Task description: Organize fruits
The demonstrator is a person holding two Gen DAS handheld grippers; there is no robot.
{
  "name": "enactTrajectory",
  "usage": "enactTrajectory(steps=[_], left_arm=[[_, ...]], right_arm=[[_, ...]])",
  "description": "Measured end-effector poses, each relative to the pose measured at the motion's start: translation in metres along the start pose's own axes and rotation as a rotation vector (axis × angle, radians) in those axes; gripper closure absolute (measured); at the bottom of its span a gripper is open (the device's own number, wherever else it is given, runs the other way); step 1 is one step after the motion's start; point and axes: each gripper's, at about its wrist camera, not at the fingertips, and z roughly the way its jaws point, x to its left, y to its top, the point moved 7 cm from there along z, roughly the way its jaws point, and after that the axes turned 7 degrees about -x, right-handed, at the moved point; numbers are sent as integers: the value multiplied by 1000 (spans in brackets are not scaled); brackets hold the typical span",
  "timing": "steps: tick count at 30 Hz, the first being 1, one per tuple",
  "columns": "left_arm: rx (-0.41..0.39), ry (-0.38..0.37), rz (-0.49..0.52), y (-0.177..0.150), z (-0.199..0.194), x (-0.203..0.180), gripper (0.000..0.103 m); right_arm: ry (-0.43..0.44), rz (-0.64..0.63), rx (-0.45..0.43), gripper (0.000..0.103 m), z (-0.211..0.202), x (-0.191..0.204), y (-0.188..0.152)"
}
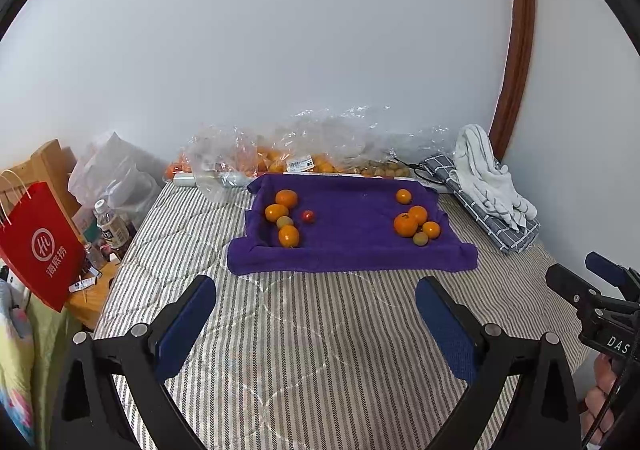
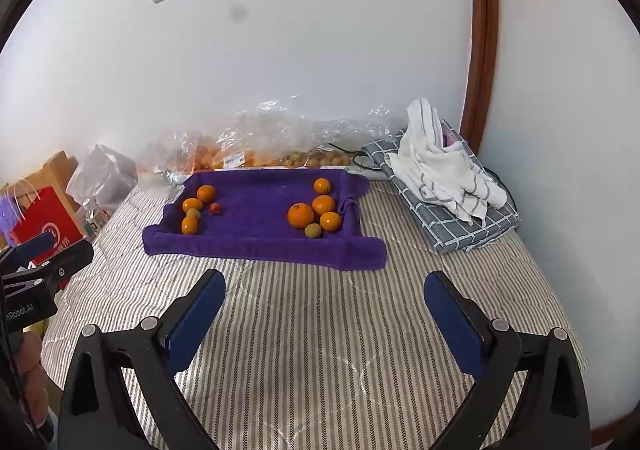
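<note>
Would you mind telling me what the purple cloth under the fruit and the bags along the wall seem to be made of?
The purple cloth looks like terry towelling: matte, fuzzy, with soft rolled edges. The bags along the wall look like thin clear plastic film: glossy, crinkled, with oranges showing through and a printed label stuck on. Exact fibre or plastic type cannot be told.

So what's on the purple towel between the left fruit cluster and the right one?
Only bare purple towel; the left cluster and right cluster sit apart, shown in both wrist views.
</note>
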Motion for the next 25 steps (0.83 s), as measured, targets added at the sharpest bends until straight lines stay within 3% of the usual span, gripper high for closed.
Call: enactTrajectory(steps=[25], left_arm=[[13, 3, -4, -1, 3, 1, 2]], right_arm=[[5, -1, 2, 4, 1, 5, -1]])
